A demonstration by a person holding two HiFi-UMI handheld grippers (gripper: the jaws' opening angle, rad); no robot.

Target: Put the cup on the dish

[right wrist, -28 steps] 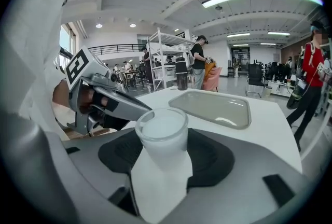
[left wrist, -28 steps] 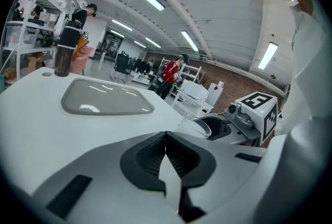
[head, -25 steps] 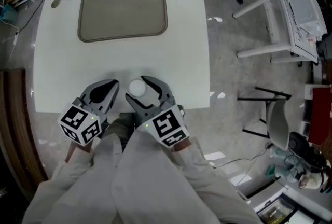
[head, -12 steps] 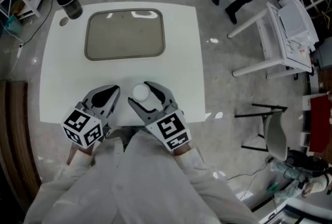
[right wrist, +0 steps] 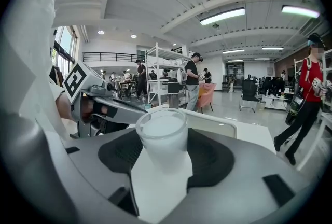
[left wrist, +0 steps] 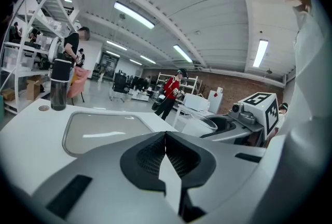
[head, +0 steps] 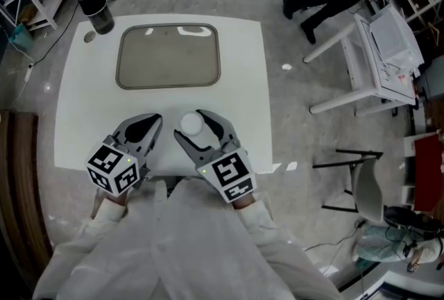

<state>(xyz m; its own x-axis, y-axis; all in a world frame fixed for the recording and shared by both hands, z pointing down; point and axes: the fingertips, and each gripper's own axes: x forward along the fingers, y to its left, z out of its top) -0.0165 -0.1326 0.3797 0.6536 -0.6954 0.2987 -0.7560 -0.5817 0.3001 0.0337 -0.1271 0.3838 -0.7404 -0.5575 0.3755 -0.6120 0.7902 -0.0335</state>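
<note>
A white cup (head: 191, 122) stands upright between the jaws of my right gripper (head: 189, 128), which is shut on it, over the near part of the white table (head: 243, 83). In the right gripper view the cup (right wrist: 163, 132) fills the gap between the black pads. The dish, a grey-beige tray (head: 168, 55), lies empty at the table's far side, well ahead of the cup. My left gripper (head: 154, 121) is just left of the right one, shut with nothing in it; its jaws meet at the tips (left wrist: 165, 134). The tray (left wrist: 98, 132) lies ahead of it.
A black bottle (head: 94, 5) stands at the table's far left corner, beside a small round mark (head: 89, 37). A white desk (head: 378, 48) and a chair (head: 368, 177) stand to the right of the table. People stand in the background.
Both grippers have moved a little forward over the table toward the tray, the right one carrying the cup. The head camera has shifted, so the table sits lower in view.
</note>
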